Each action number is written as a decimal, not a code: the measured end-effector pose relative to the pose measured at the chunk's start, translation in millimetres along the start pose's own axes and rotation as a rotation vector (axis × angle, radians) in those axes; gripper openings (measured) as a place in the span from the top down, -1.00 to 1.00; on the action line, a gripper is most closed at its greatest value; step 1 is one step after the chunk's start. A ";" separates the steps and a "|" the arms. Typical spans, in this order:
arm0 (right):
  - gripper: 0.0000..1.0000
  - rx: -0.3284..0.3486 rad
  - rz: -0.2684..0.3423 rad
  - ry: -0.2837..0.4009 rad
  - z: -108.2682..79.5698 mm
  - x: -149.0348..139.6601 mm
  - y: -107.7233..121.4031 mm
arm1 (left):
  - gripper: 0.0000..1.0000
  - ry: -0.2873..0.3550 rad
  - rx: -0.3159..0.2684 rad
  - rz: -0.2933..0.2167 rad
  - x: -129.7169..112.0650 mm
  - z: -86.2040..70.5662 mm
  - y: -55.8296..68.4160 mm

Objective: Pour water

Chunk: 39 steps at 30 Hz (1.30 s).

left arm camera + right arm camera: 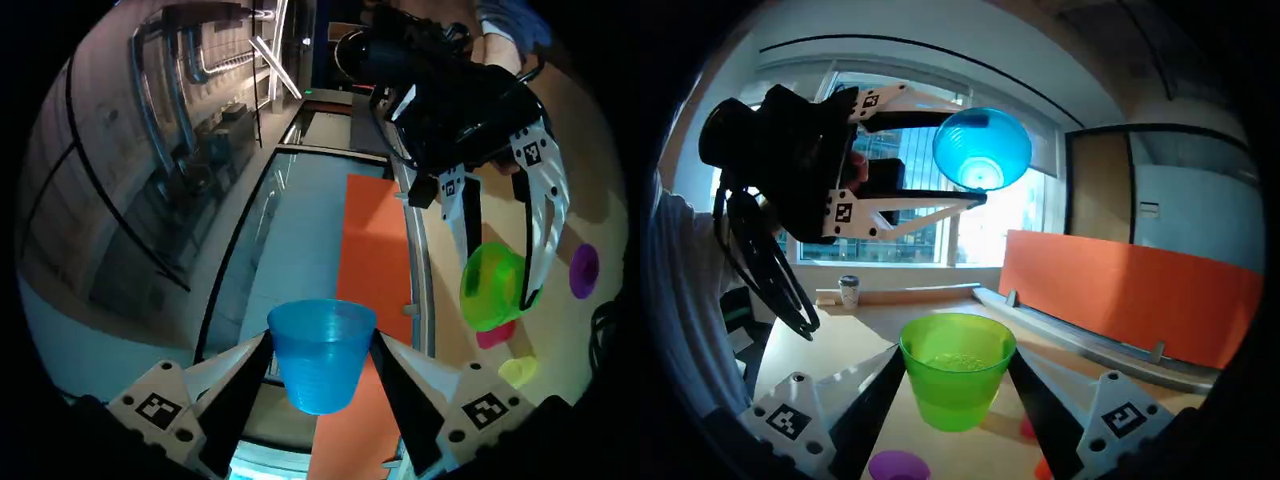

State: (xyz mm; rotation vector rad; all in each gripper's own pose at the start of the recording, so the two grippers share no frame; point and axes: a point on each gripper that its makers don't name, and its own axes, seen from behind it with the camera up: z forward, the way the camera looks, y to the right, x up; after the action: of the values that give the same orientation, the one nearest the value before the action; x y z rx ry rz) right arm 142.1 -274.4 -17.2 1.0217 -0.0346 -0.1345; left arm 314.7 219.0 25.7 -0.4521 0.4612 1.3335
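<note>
Room: daylight is pouring through a tall window [904, 216] behind the worktop, and a tan door [1100, 188] is standing off to one side of it.
Worktop [840, 340]: pale wood, running out from under the window and carrying the loose cups.
Orange partition [1136, 296]: standing upright along one edge of the worktop and running away from the window.
Sleeve [676, 288]: a person's pale sleeve is showing at the edge of the right gripper view, behind my left gripper [322, 346]. A black cable [772, 280] is looping down beside it.
Left gripper: my jaws are pinching the blue cup [322, 364] by its sides, both fingers pressing on it. I am holding it high, off the worktop.
Right gripper [958, 358]: my jaws are pinching the green cup [958, 384] by its sides, both fingers pressing, and I am holding it over the worktop.
Blue cup: in the right gripper view it is tipping onto its side, mouth facing the camera. It is hanging above the green cup, and the two are apart.
Green cup: sitting upright in that view; I cannot tell whether water is lying in it.
Paper cup [849, 290]: standing at the window end of the worktop, well apart from both grippers.
Small cups: a purple cup [585, 270], a pink cup [496, 334] and a yellow cup [518, 370] are resting on the worktop near the green cup.
</note>
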 end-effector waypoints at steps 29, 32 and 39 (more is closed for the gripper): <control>-0.80 -0.064 -0.002 0.007 -20.1 12.9 17.3 | -0.71 -0.045 0.021 -0.757 -60.2 -0.8 20.4; -0.81 -0.073 -0.002 0.009 -23.7 15.6 19.4 | -0.70 -0.048 0.018 -0.819 -64.7 -2.8 25.9; -0.80 -0.096 0.001 0.014 -33.0 20.5 26.1 | -0.71 -0.046 0.002 -0.976 -72.2 -10.6 40.2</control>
State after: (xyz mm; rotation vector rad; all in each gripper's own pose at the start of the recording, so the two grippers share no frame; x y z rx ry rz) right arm 168.0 -235.6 -12.8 0.9271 -0.0157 -0.1265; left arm 262.0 161.7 55.4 -0.5427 0.1492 0.3978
